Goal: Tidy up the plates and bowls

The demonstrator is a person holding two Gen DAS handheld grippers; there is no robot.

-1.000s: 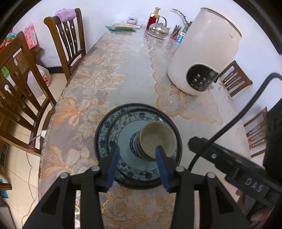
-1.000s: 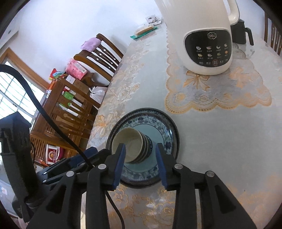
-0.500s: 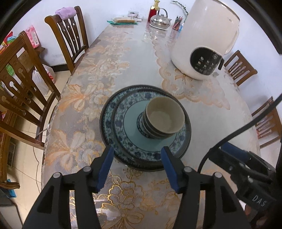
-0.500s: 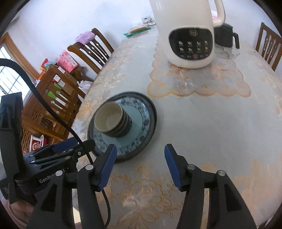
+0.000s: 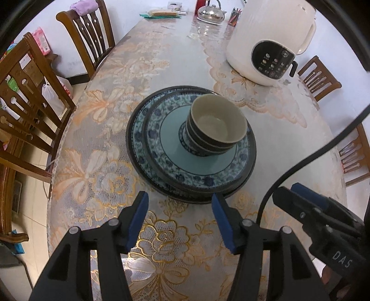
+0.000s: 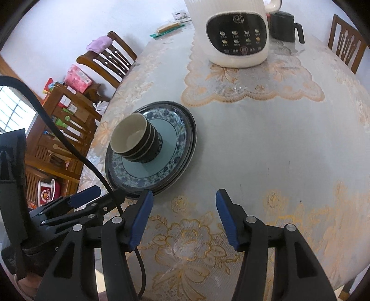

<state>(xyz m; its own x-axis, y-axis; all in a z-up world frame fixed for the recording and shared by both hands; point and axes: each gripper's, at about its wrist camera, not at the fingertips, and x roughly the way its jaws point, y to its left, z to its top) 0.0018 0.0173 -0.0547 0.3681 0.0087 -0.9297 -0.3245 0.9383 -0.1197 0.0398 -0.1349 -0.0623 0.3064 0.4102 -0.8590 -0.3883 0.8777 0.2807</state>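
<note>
Both sets of blue-padded fingers stand apart with nothing between them: the left gripper [image 5: 179, 220] frames only lace cloth at the bottom of its view, its right finger [image 5: 223, 222] just short of the plates' near rim, and the right gripper [image 6: 183, 221] hangs over bare floral cloth low in its frame, the stack up and to its left. Compared with a second ago, that's the big change: back then each pair was narrower and closed in around the bowls, and now both have widened and drawn back toward the bench's near edge, leaving the crockery on its own. And there it sits, mid-frame in the left view: a nest of dark-rimmed, cream-lined ceramic bowls [image 5: 216, 125] standing upright on the pale blue centre of blue-and-white floral plates [image 5: 161, 139], the top plate shifted slightly right on the larger one beneath. Further out, the oval bench with its peach-and-gold lace cover [image 5: 111, 143] carries a big white electric cooker with a black control panel [image 5: 268, 41] at upper right, well apart from the stack, with a steel kettle [image 5: 211, 14] at the far end and brown wooden chairs [image 5: 90, 34] along the left. My read: the stacking looks done, bowls nested and plates piled, and this release reads like a finish, unless that offset plate gets a nudge.
</note>
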